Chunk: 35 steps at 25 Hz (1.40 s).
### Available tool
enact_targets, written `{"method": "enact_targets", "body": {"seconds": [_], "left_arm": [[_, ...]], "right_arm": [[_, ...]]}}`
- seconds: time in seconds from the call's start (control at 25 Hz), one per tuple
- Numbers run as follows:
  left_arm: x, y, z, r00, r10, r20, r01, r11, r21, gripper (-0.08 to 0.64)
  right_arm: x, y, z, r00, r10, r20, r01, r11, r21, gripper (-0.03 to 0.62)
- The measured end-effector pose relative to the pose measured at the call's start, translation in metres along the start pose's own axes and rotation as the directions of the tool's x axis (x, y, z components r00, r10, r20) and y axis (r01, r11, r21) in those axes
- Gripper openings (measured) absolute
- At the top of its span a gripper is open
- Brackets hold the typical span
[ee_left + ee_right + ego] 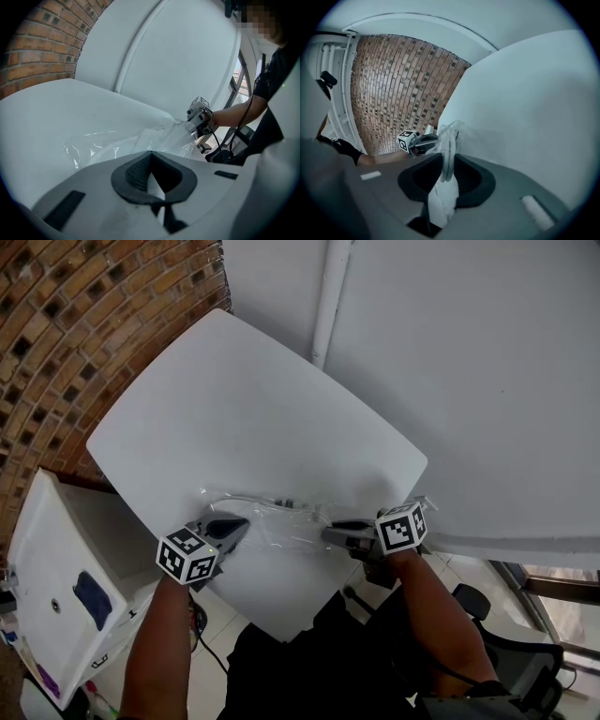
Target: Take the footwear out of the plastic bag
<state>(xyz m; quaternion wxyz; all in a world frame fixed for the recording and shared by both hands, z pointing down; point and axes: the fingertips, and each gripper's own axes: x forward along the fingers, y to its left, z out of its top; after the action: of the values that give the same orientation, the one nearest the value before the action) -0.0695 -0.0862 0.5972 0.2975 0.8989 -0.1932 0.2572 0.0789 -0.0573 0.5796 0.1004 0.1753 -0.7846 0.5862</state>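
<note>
A clear plastic bag (277, 519) lies crumpled near the front edge of the white table (234, 409). Pale footwear shows faintly through the film. My left gripper (242, 524) is at the bag's left end. In the left gripper view its dark pads (136, 171) meet on the film, and the bag (140, 140) stretches away toward my right gripper (200, 115). My right gripper (328, 533) is at the bag's right end. In the right gripper view a twisted strand of bag (449, 136) and a white fold (442, 199) run between the pads (468, 180), which press on it. My left gripper (431, 139) holds the far end.
A brick wall (75, 334) stands at the left. A white cabinet (56, 568) sits beside the table's left corner. A white pipe (328, 296) runs up the pale wall behind. A dark chair (506, 643) is at the lower right, by my arm.
</note>
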Motion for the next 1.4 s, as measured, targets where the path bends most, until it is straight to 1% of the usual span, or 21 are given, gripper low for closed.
{"method": "enact_targets", "body": {"seconds": [0.16,0.28,0.4,0.48,0.6,0.68,0.72,0.76,0.84,0.88,0.92,0.96,1.0,1.08,1.16,1.2,1.4], "left_arm": [[-0.002,0.000,0.002,1.000,0.004,0.009,-0.003,1.000,-0.010,0.005],[-0.002,-0.003,0.003,1.000,0.017,0.018,-0.018,1.000,0.008,0.005],[-0.003,-0.004,0.005,0.999,0.035,0.020,-0.035,0.999,0.029,0.005],[-0.009,-0.003,0.011,0.997,0.075,0.024,-0.076,0.996,0.043,0.005],[-0.029,0.010,0.020,0.982,0.186,0.024,-0.187,0.980,0.061,0.006],[-0.046,0.021,0.022,0.966,0.260,0.005,-0.259,0.963,0.068,0.006],[-0.054,0.027,0.020,0.953,0.302,-0.023,-0.299,0.951,0.072,0.006],[-0.061,0.035,0.014,0.935,0.349,-0.065,-0.344,0.935,0.083,0.006],[-0.073,0.046,-0.004,0.884,0.433,-0.176,-0.415,0.900,0.133,0.006],[-0.077,0.048,-0.014,0.858,0.458,-0.230,-0.430,0.888,0.165,0.006],[-0.079,0.048,-0.023,0.839,0.470,-0.273,-0.431,0.881,0.195,0.006],[-0.079,0.046,-0.031,0.828,0.471,-0.304,-0.420,0.880,0.220,0.006],[-0.078,0.043,-0.038,0.824,0.465,-0.324,-0.404,0.883,0.240,0.006],[-0.072,0.037,-0.047,0.821,0.454,-0.345,-0.378,0.887,0.266,0.006],[-0.065,0.036,-0.050,0.817,0.456,-0.352,-0.375,0.885,0.277,0.006],[-0.062,0.037,-0.051,0.811,0.463,-0.357,-0.380,0.882,0.280,0.006],[-0.052,0.054,-0.063,0.756,0.500,-0.421,-0.414,0.865,0.284,0.006]], "right_arm": [[-0.002,0.009,0.006,0.999,0.040,0.029,-0.040,0.999,0.012,0.061],[-0.006,0.016,0.005,0.999,0.043,0.029,-0.044,0.999,0.021,0.060],[-0.012,0.019,0.006,0.998,0.044,0.052,-0.046,0.998,0.041,0.060],[-0.015,0.019,0.008,0.995,0.052,0.080,-0.057,0.996,0.066,0.060],[-0.019,0.022,0.012,0.992,0.059,0.113,-0.069,0.994,0.085,0.060],[-0.019,0.021,0.014,0.992,0.051,0.119,-0.060,0.995,0.075,0.060],[-0.020,0.021,0.013,0.992,0.044,0.118,-0.052,0.996,0.068,0.060],[-0.020,0.021,0.012,0.992,0.040,0.120,-0.048,0.997,0.066,0.060],[-0.021,0.021,0.010,0.991,0.035,0.130,-0.044,0.997,0.067,0.060],[-0.022,0.021,0.009,0.991,0.030,0.133,-0.039,0.997,0.069,0.060],[-0.023,0.020,0.008,0.991,0.024,0.135,-0.034,0.997,0.071,0.060],[-0.023,0.020,0.007,0.990,0.018,0.137,-0.028,0.997,0.073,0.060],[-0.023,0.020,0.007,0.991,0.011,0.137,-0.021,0.997,0.074,0.060],[-0.021,0.023,0.007,0.990,0.003,0.139,-0.013,0.997,0.074,0.060],[-0.019,0.027,0.009,0.990,0.003,0.143,-0.013,0.998,0.068,0.060],[-0.018,0.028,0.010,0.989,0.003,0.145,-0.012,0.998,0.064,0.060],[-0.011,0.033,0.013,0.984,0.010,0.176,-0.025,0.996,0.081,0.060]]}}
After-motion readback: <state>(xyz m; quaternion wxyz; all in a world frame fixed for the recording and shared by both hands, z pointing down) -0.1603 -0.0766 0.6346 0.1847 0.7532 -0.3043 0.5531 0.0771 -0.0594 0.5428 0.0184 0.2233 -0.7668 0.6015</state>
